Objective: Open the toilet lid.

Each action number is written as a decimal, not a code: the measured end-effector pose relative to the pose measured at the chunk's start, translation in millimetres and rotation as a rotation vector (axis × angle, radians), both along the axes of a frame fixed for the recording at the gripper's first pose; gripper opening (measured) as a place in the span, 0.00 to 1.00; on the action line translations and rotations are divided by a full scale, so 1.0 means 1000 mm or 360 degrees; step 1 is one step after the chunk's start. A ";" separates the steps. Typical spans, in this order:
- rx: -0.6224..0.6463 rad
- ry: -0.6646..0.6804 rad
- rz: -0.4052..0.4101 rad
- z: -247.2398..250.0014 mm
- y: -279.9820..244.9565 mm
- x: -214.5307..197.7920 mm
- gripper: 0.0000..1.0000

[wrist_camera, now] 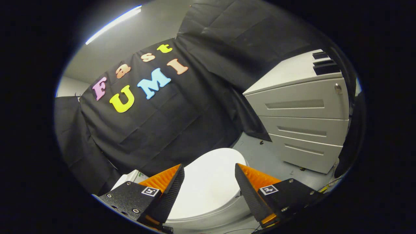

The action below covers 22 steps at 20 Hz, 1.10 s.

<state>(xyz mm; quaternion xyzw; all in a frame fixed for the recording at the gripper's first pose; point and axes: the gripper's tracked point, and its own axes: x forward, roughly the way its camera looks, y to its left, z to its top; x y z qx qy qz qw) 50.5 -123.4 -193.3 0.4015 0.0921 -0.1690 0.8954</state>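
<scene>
The toilet lid (208,185) is partly covered by the spread fingers (169,191) of the hand-held gripper (209,191), and its near rim is cut off. A small white-and-green item (138,176) (too little shows to identify) hides behind the left finger. The drawer cabinet (302,113) loses its far right side at the edge.

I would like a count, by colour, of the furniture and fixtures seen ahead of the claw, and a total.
White: 1, the closed white oval toilet lid, seen between and just beyond the open claw fingers.
Grey: 1, the grey metal three-drawer cabinet, beside the toilet.
Black: 1, the black cloth wall, behind the toilet.
Total: 3
</scene>
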 end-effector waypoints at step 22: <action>0.0744 0.0134 -0.0289 -0.134 -0.033 -0.008 0.87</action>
